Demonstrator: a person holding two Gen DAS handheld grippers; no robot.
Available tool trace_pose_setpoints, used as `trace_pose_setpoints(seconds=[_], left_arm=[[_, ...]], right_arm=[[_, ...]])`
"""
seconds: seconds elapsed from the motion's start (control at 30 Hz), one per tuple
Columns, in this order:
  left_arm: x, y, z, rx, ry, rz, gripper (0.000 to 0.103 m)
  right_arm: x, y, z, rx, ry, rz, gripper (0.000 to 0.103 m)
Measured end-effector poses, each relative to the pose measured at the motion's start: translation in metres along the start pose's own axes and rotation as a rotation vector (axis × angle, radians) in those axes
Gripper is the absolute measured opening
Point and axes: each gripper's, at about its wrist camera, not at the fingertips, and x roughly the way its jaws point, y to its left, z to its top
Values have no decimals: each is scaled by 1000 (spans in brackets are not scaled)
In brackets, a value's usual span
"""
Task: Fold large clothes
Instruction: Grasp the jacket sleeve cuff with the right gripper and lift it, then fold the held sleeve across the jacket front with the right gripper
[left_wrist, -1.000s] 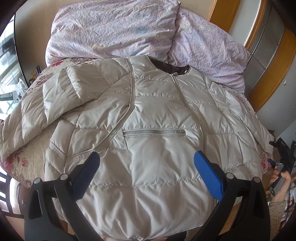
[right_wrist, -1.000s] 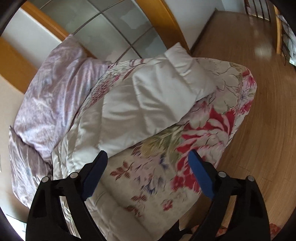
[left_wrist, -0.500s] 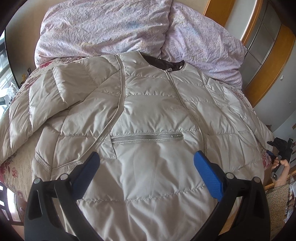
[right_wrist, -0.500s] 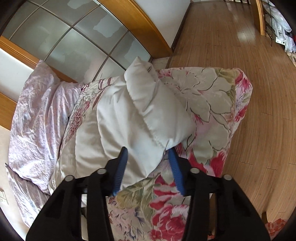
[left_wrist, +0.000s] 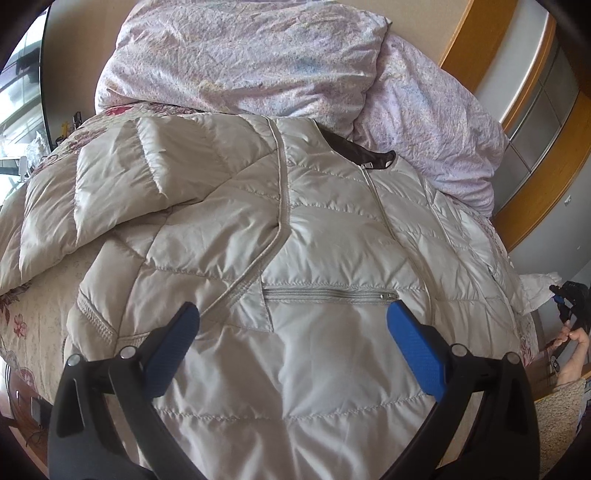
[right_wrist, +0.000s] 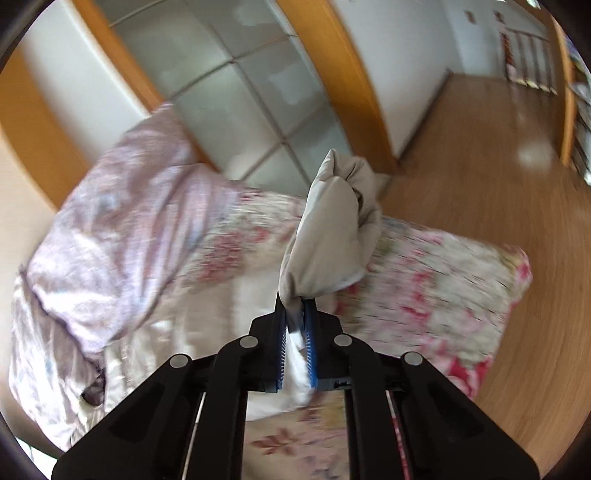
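Observation:
A beige quilted puffer jacket (left_wrist: 317, 236) lies front up on the bed, collar toward the pillows, its left sleeve folded across the chest. My left gripper (left_wrist: 291, 332) is open and empty, hovering over the jacket's lower front by the pocket zip (left_wrist: 328, 294). My right gripper (right_wrist: 295, 314) is shut on the jacket's right sleeve (right_wrist: 332, 229) near the cuff and holds it lifted off the bed; the cuff end stands up past the fingertips. The right gripper also shows at the far right edge of the left wrist view (left_wrist: 569, 299).
Two lilac pillows (left_wrist: 258, 59) lie at the head of the bed. A floral bedspread (right_wrist: 436, 280) covers the mattress. A frosted glass sliding door with a wooden frame (right_wrist: 251, 92) stands beside the bed. Wooden floor (right_wrist: 498, 177) lies to the right of the bed.
My right gripper closed on the right sleeve and lifted it off the bed. My left gripper stayed open over the jacket, drifting slightly.

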Motion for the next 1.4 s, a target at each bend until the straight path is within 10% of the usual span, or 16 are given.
trace_pose_setpoints(seconds=[0.33,0.6,0.93,1.2,1.3,1.33,1.4], left_arm=[[-17,24,1,-31,-74,20,101],[-30,42,1,-72,-112,30,101],[-42,56,0,-92,-167,37,101],[-47,60,-4,-80,-184,78,101],[-49,66,-3,-86,-184,95,101],[-49,69,-3,-95,-180,92,101],[-49,77,-2,-122,-166,69,101]], right_arm=[[-35,185,-58,-366,56,388,10],[-17,279,-149,-561,269,599,9],[13,330,-263,-704,484,556,10],[24,346,-318,-923,450,381,14],[15,347,-321,-977,451,377,38],[11,346,-318,-964,474,410,64],[0,344,-310,-928,473,475,74]])
